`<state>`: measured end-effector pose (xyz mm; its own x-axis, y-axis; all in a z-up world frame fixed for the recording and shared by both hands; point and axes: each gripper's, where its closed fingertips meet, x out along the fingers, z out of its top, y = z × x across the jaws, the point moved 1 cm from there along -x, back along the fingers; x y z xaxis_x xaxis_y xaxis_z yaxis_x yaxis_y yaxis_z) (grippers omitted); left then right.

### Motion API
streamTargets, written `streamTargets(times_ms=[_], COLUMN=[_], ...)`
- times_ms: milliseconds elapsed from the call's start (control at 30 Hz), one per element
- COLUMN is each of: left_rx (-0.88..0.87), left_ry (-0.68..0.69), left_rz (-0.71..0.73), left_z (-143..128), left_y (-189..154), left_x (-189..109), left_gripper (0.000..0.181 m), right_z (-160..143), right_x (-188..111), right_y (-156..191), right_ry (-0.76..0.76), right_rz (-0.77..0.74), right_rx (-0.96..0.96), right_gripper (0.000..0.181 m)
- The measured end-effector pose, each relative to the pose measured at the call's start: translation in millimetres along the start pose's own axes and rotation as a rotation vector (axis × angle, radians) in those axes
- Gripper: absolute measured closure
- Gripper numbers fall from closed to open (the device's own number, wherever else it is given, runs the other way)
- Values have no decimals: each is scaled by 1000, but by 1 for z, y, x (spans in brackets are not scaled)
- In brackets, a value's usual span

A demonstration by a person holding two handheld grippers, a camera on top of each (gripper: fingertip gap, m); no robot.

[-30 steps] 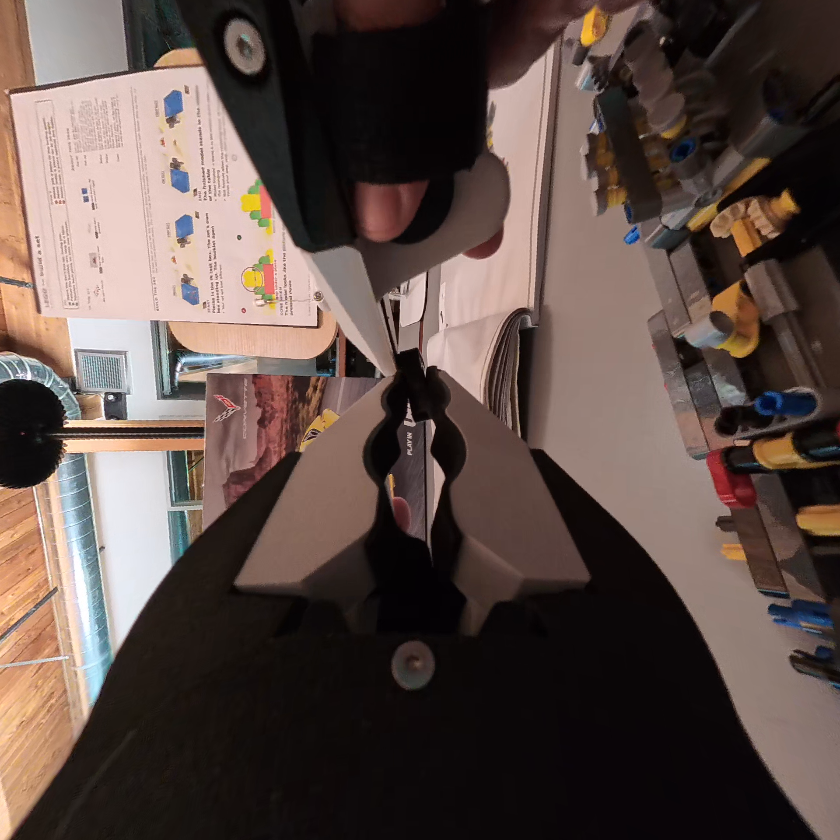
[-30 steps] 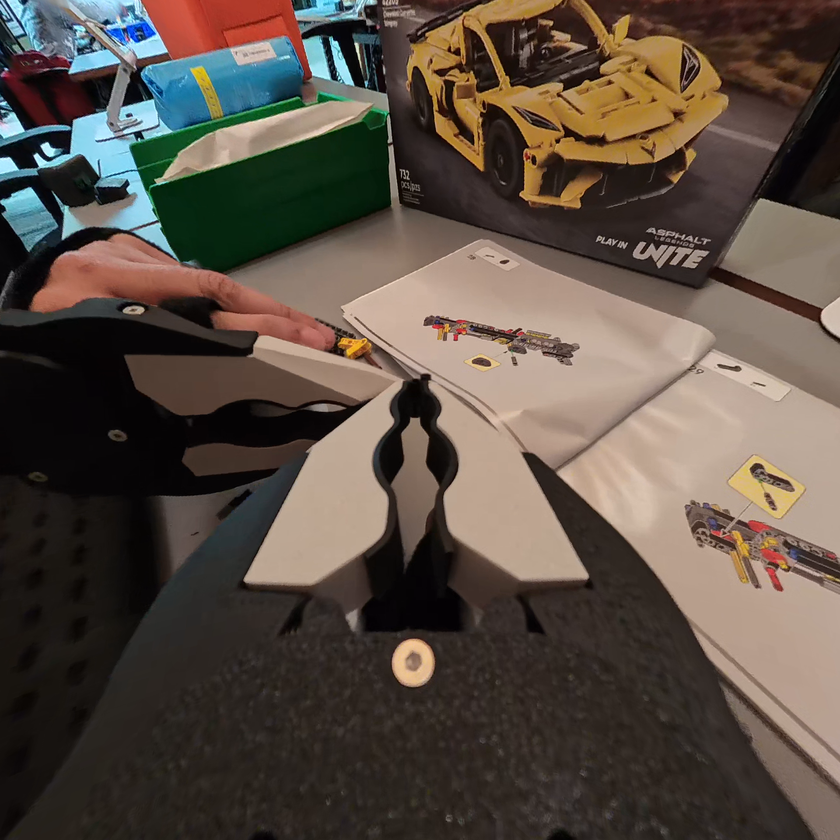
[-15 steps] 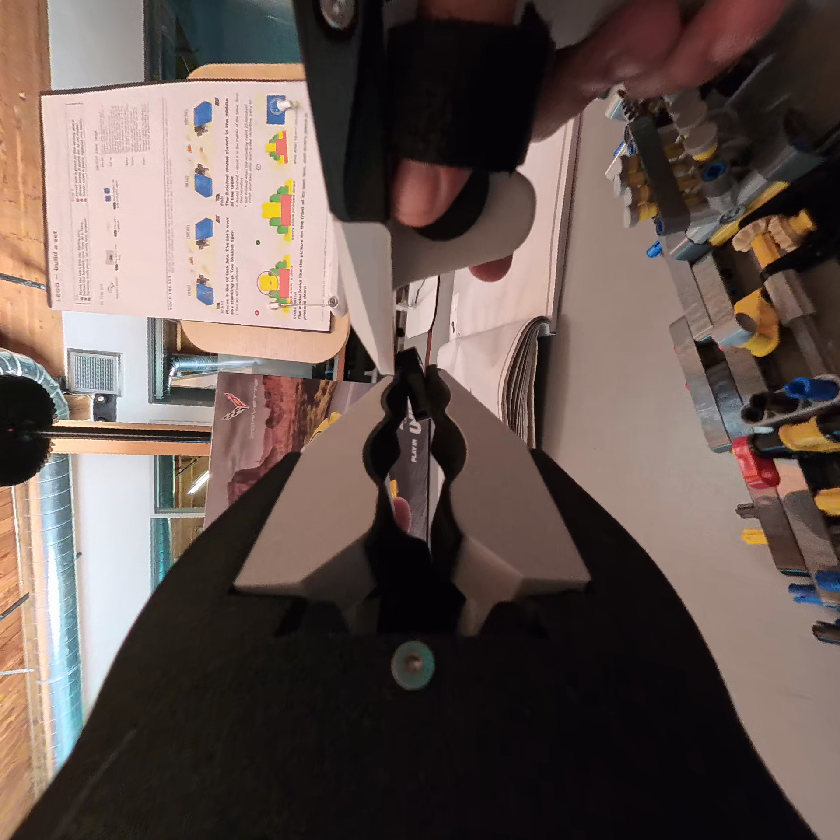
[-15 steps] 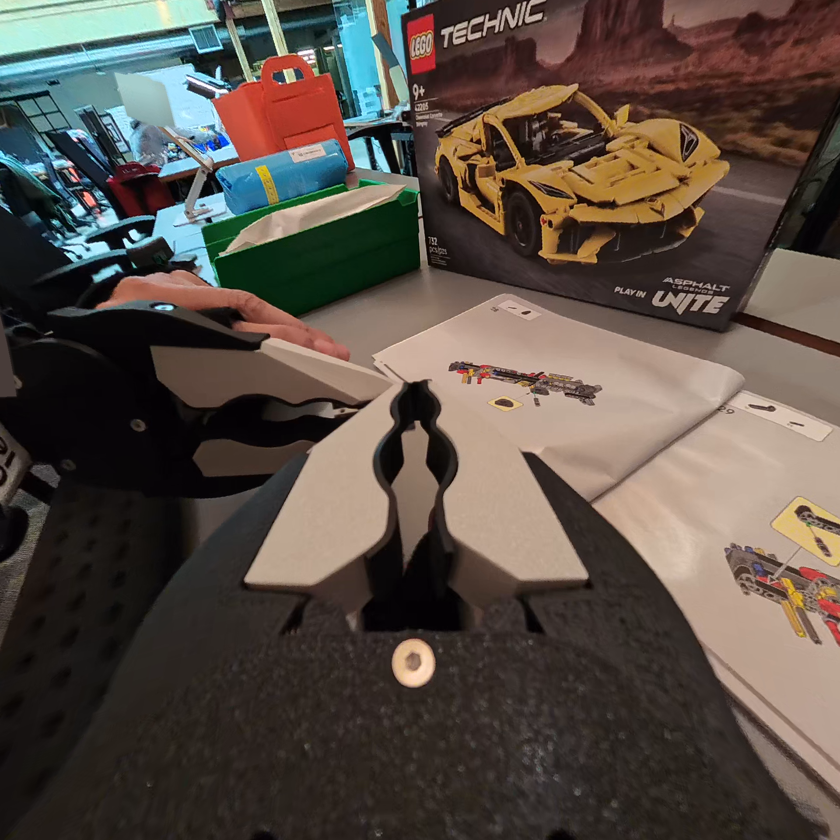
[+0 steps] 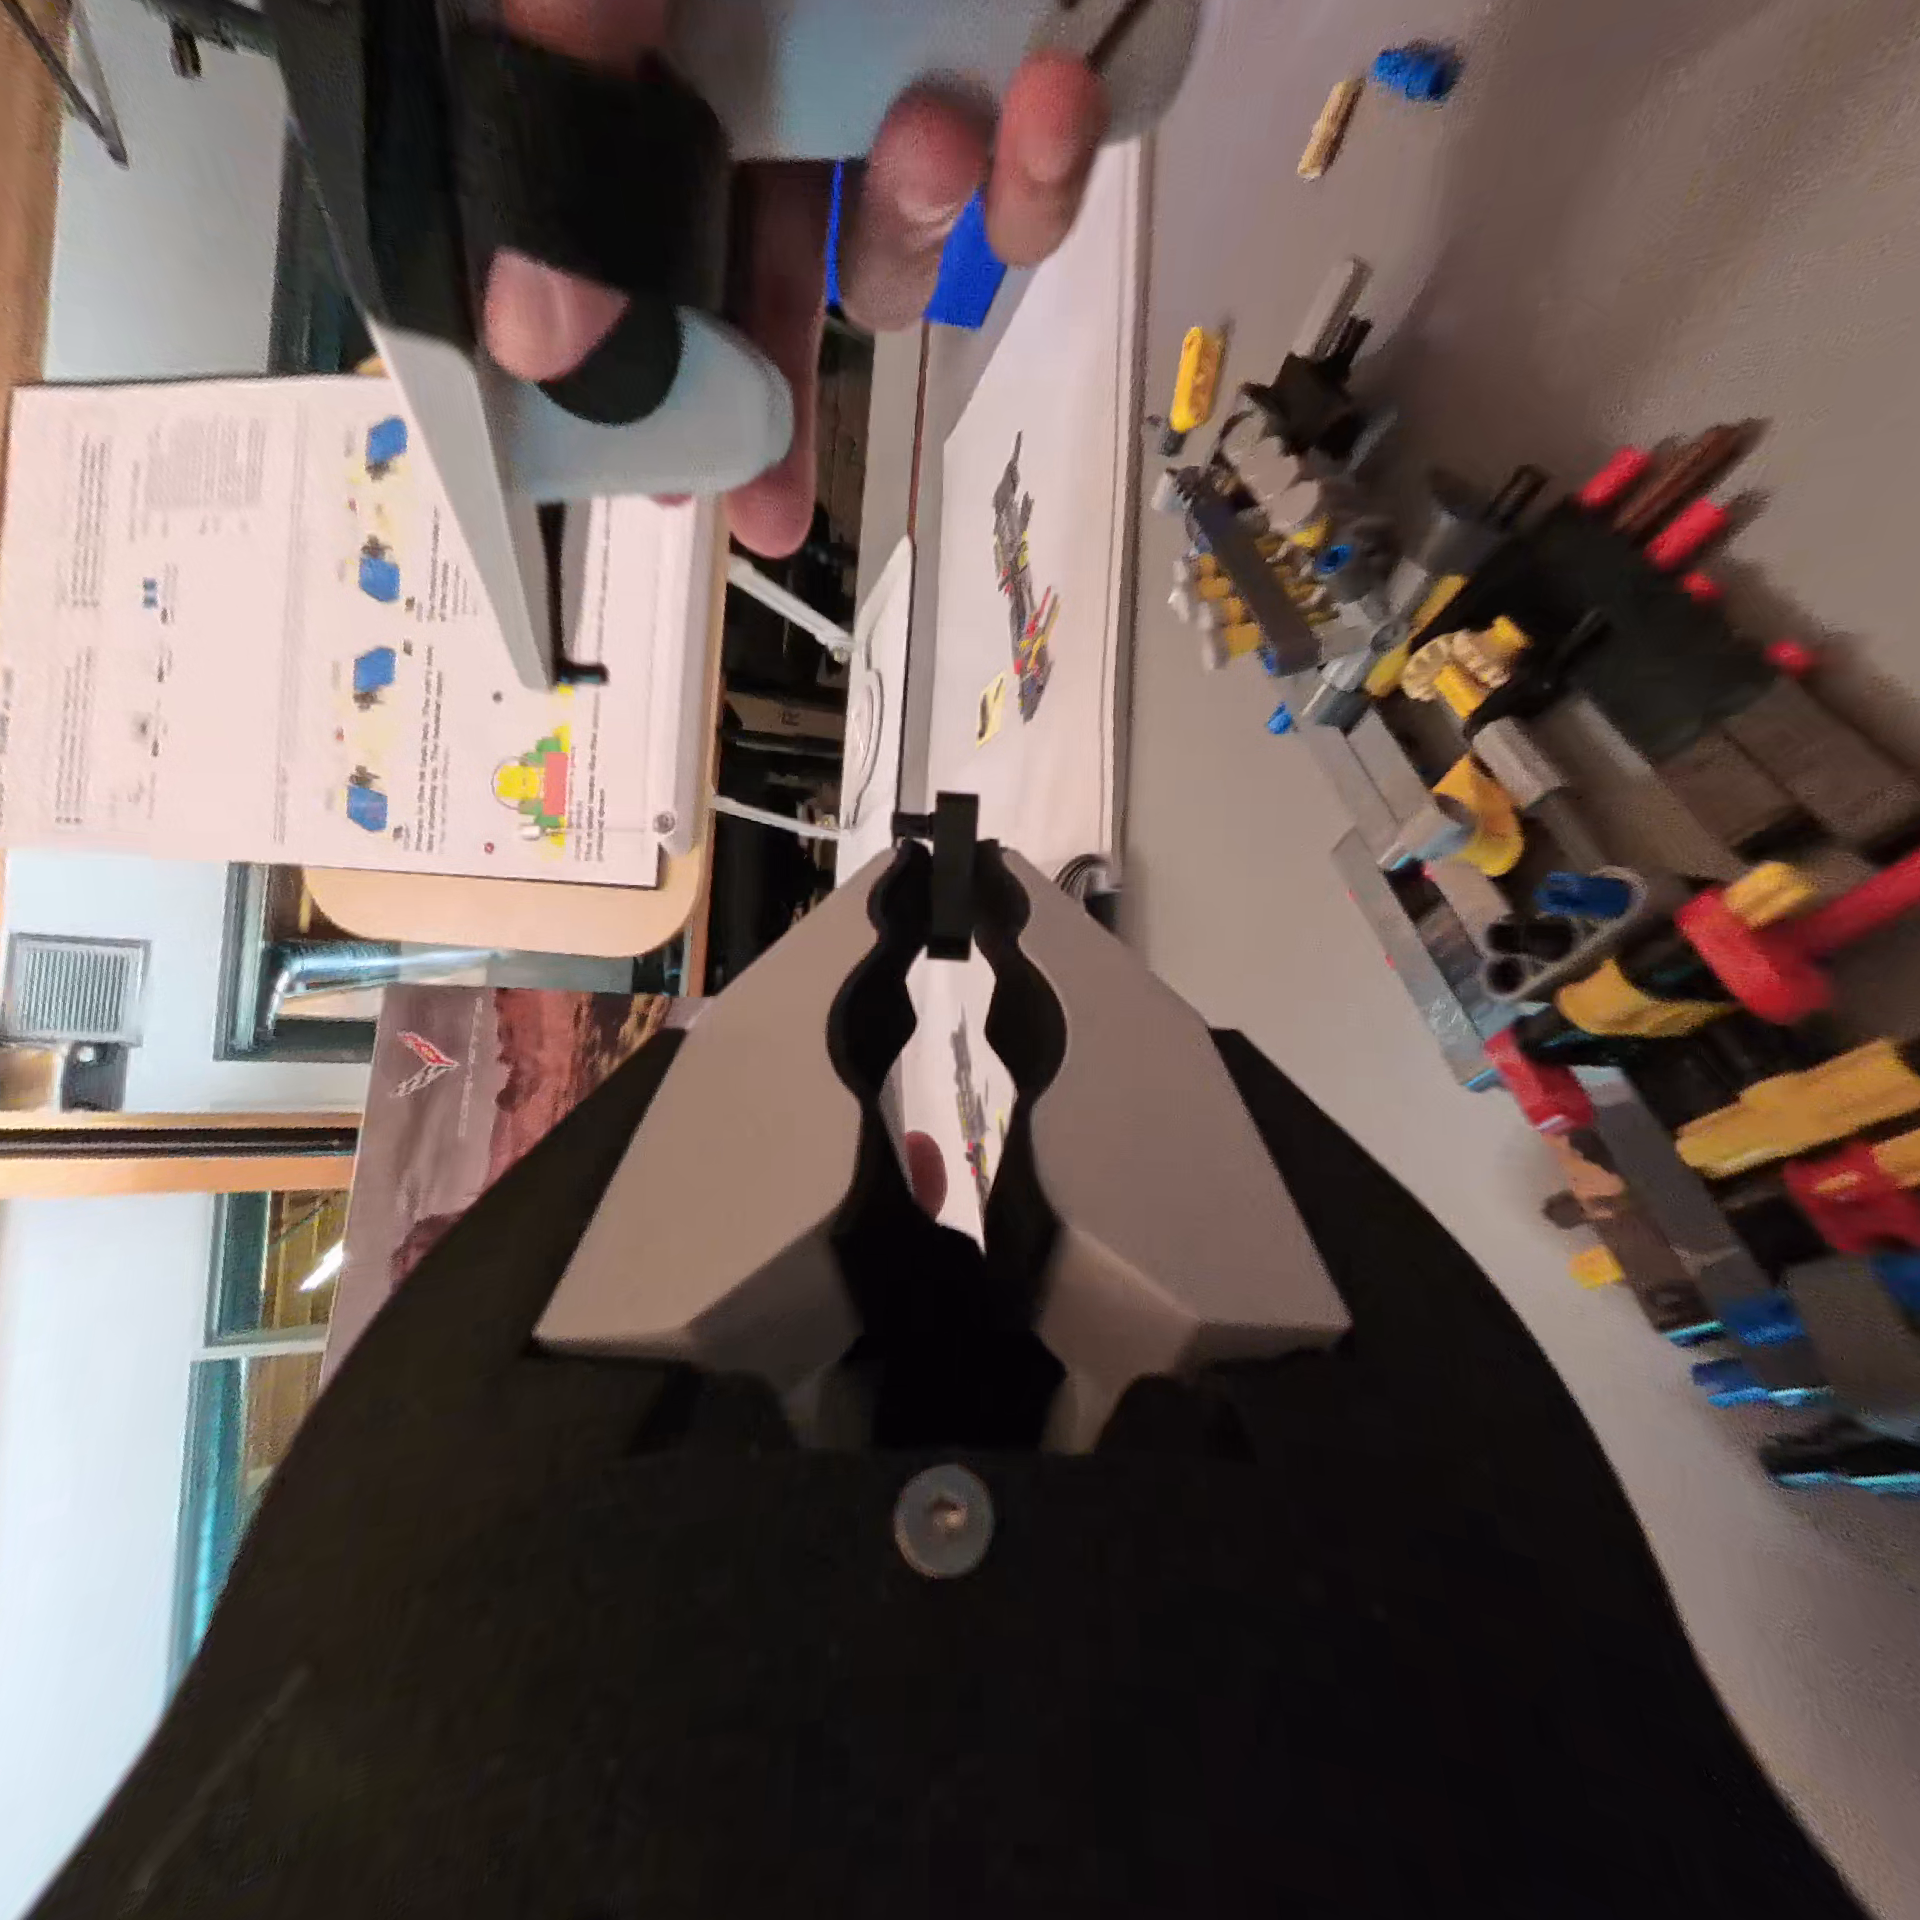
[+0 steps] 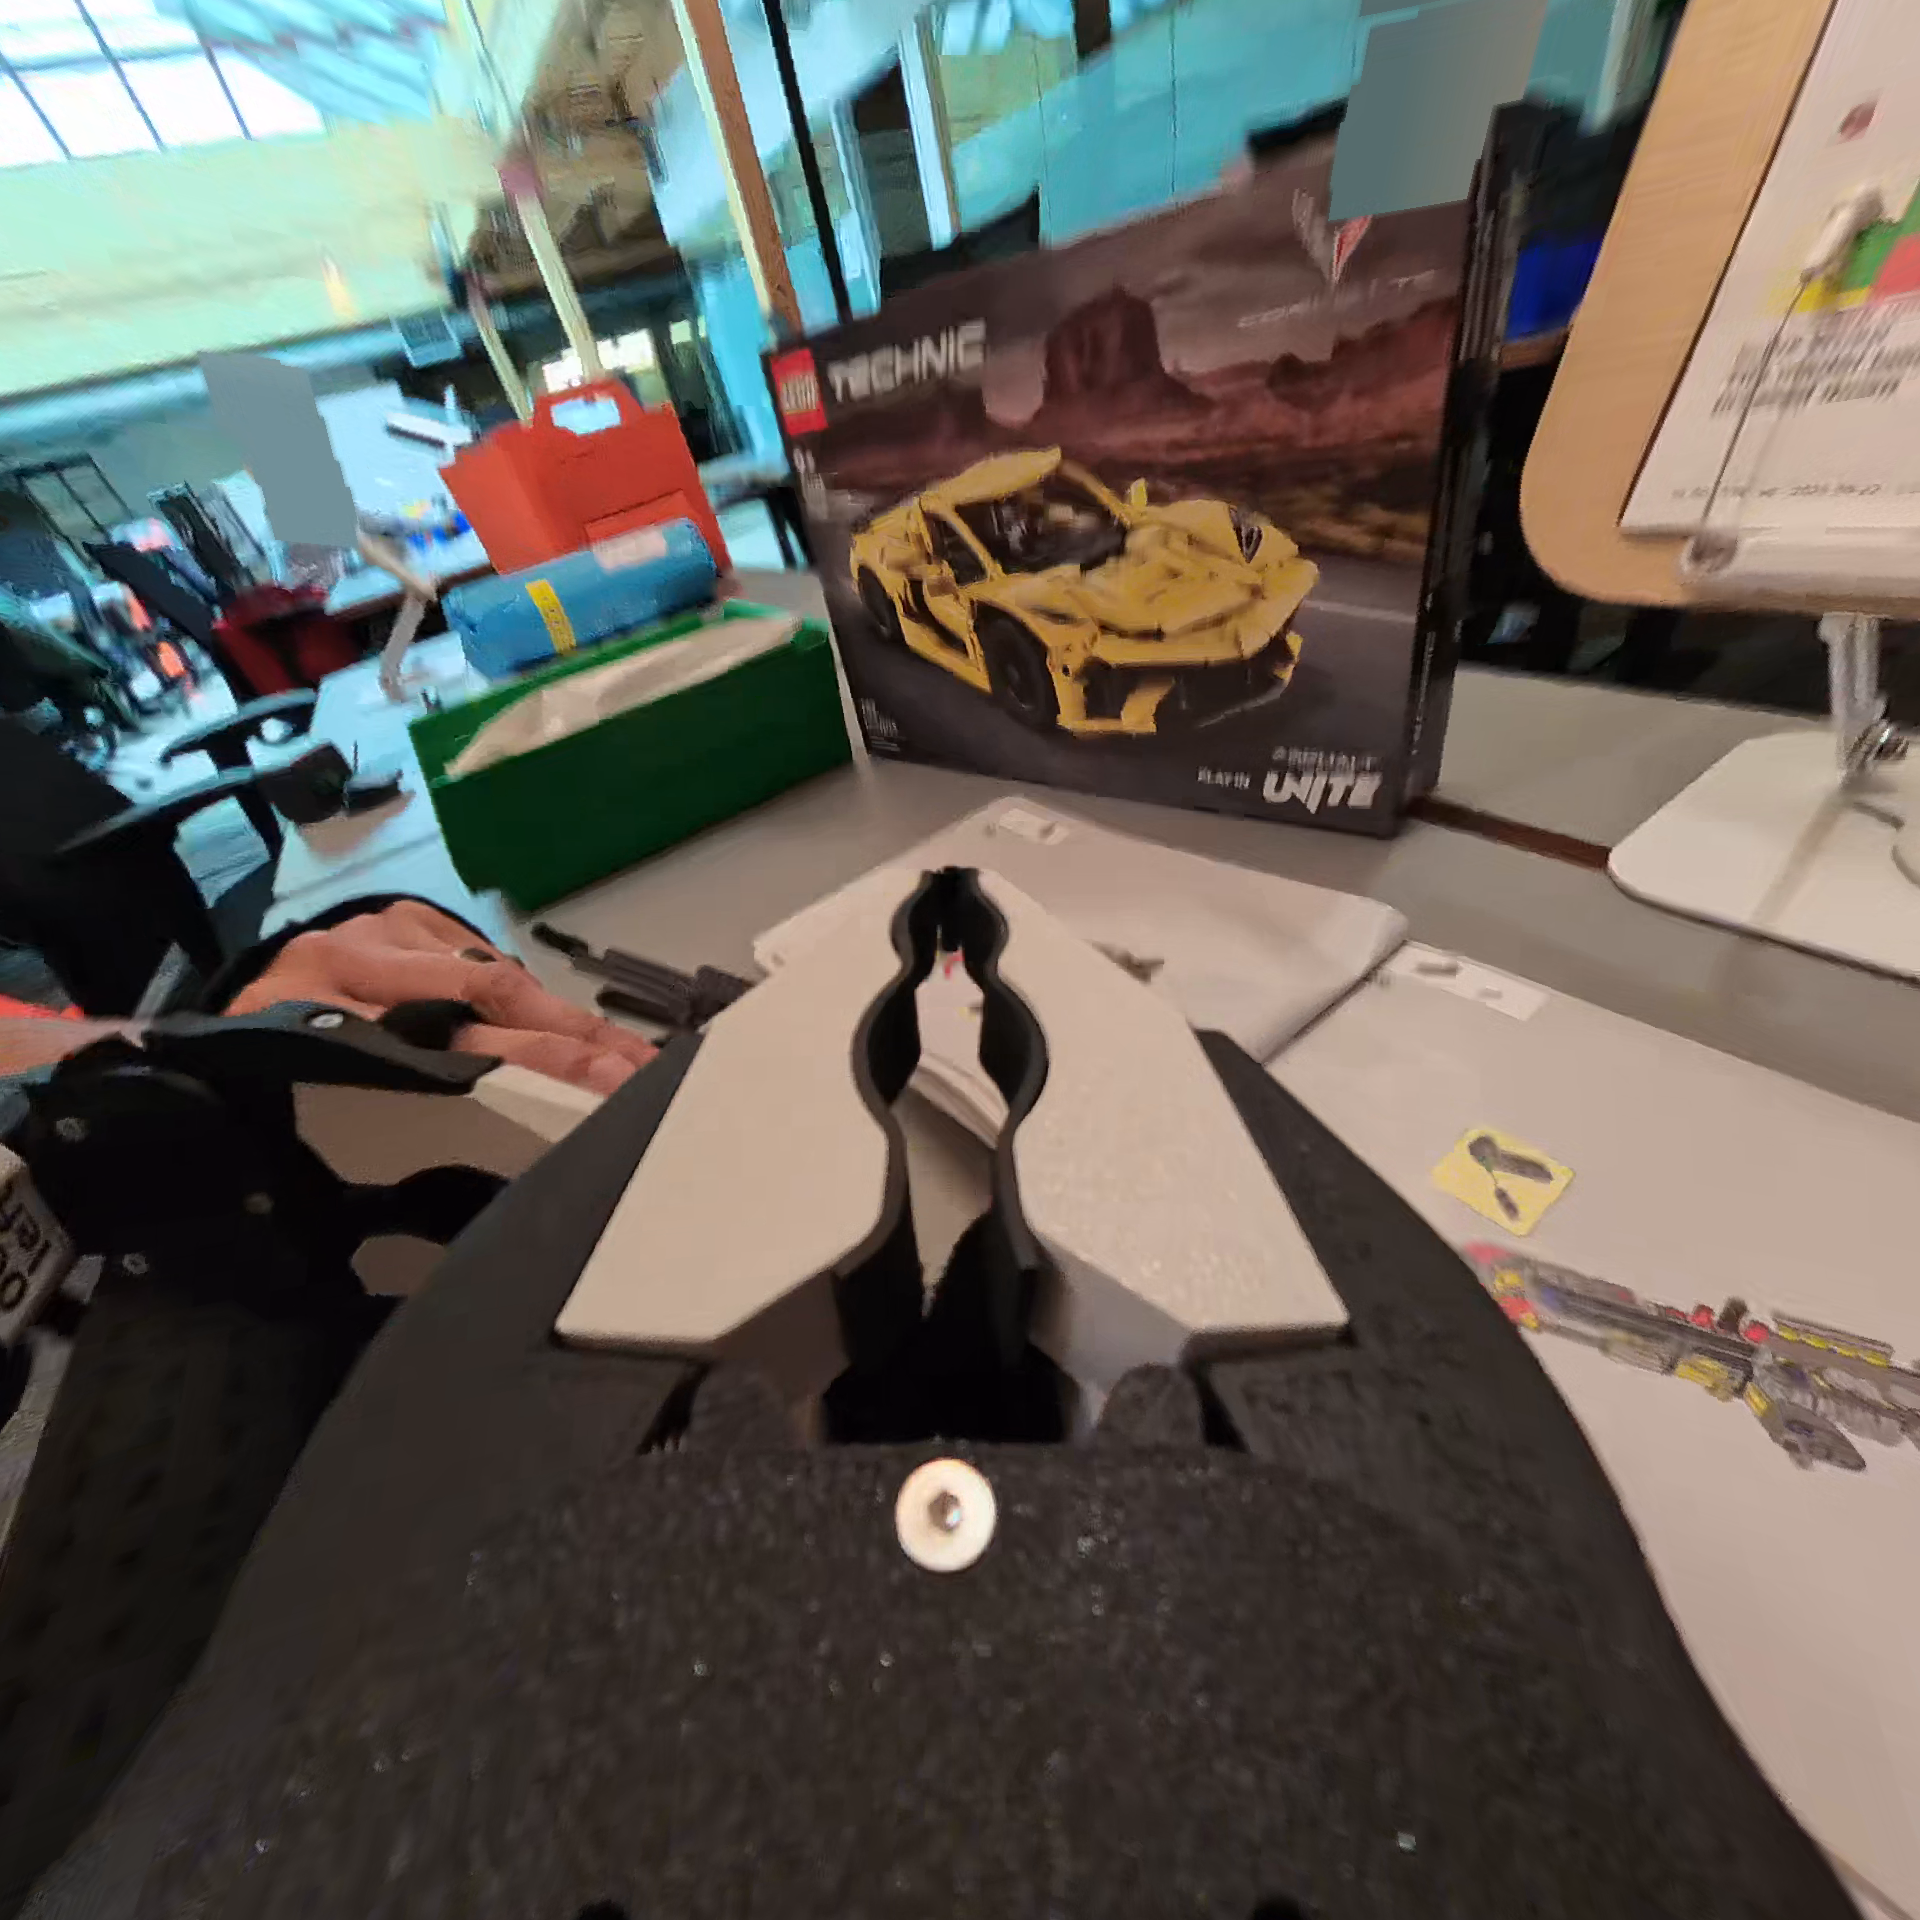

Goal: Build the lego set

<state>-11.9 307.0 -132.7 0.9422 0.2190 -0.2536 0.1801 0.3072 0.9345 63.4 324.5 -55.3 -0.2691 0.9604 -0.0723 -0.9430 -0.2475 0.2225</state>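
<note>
My left gripper [image 5: 951,862] is shut on a small black lego piece [image 5: 951,883] that sticks out past its tips. My right gripper [image 5: 566,675] hangs up and to the left of it, apart from it. It is shut, with what looks like a small black pin [image 5: 587,671] across its tip. In the right wrist view the right gripper [image 6: 948,888] is shut above the open instruction booklet [image 6: 1662,1195]. The left gripper's body [image 6: 260,1143] shows at the left, its tips hidden. The partly built grey, yellow, red and black model [image 5: 1558,779] lies on the table at the right.
The lego box [image 6: 1122,540] stands at the back, with a green bin [image 6: 644,769] to its left. A stand with a printed sheet [image 5: 260,623] has its white base [image 6: 1766,862] at the right. Loose blue [image 5: 1408,73], tan [image 5: 1325,125] and yellow [image 5: 1195,379] pieces lie on the table. Black pieces [image 6: 665,982] lie near the hand. The gap from one gripper's tips to the other's is roughly 10 cm.
The right gripper's tip was against the black piece in my left gripper. It has since pulled away, up and to the left. Both cameras have swung, and more of the model shows.
</note>
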Motion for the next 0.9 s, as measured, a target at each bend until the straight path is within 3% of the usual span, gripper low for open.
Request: streamTargets(times_ms=[167,267,367,500,667,900], left_rx=[-98,-151,-319,-382,-443,-478], left_ry=[38,15,-65,-52,41,-4], left_rz=[81,146,148,145,-22,-123], left_z=[-17,-22,-16,-29,-52,-48], left_y=[21,38,50,59,32,17], left_x=[4,1,-6,-5,13,17], left_gripper=[174,174,174,174,174,173], right_z=[-57,-42,-27,-67,-128,-146], right_x=[9,12,13,20,15,13], right_y=[-5,21,42,15,-18,-23], right_ry=[316,208,108,327,731,844], right_rz=[76,239,332,151,-48,-78], right_rx=[80,151,177,53,-200,-188], right_gripper=[178,178,178,178,177,174])
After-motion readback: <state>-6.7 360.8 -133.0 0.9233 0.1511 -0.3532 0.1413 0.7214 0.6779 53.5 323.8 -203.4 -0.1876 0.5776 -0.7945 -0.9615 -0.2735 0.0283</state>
